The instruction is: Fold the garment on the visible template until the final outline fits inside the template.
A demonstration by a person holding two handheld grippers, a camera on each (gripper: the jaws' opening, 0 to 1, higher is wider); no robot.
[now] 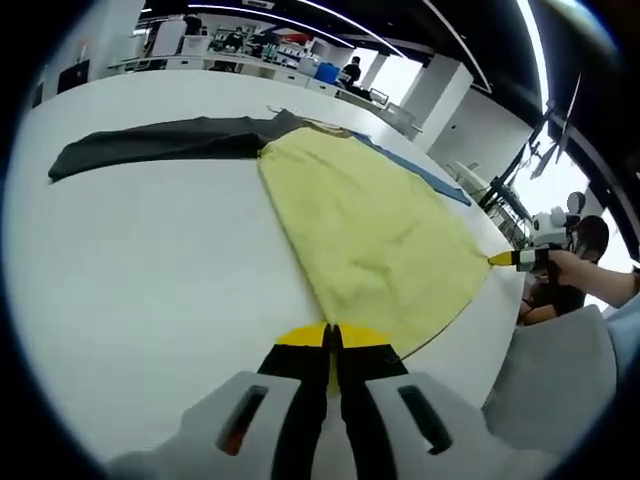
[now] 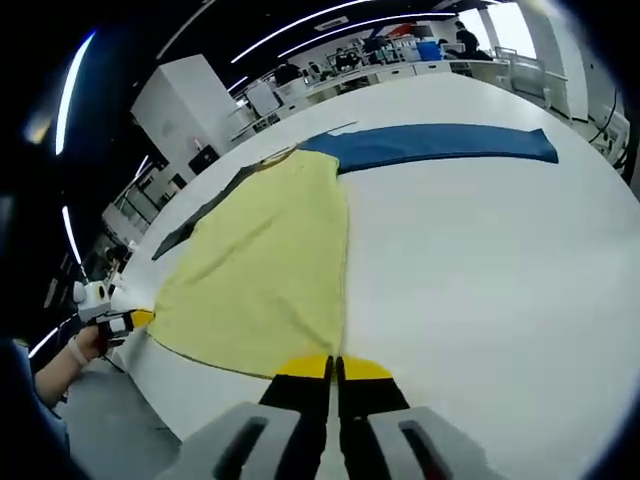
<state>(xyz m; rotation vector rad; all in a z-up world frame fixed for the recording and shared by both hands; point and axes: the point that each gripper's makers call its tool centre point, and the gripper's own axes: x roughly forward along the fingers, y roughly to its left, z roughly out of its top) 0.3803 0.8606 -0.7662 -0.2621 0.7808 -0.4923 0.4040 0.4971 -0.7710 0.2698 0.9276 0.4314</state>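
Note:
A garment with a yellow body (image 1: 365, 225) lies flat on the white table (image 1: 150, 270). Its dark grey sleeve (image 1: 160, 140) stretches to the left in the left gripper view, and its blue sleeve (image 2: 440, 142) stretches to the right in the right gripper view. My left gripper (image 1: 331, 340) is shut on the near hem corner. My right gripper (image 2: 335, 368) is shut on the other hem corner of the yellow body (image 2: 265, 270). Each gripper also appears in the other's view: the right gripper (image 1: 515, 260) at the hem's far end, and the left gripper (image 2: 125, 322) at the table edge.
The table's curved edge (image 1: 480, 330) runs close behind the hem. A person's hand (image 2: 75, 352) holds the left gripper. Office desks with a blue bin (image 1: 327, 72) and a seated person (image 1: 350, 70) stand far behind the table. White columns (image 2: 180, 100) rise beyond it.

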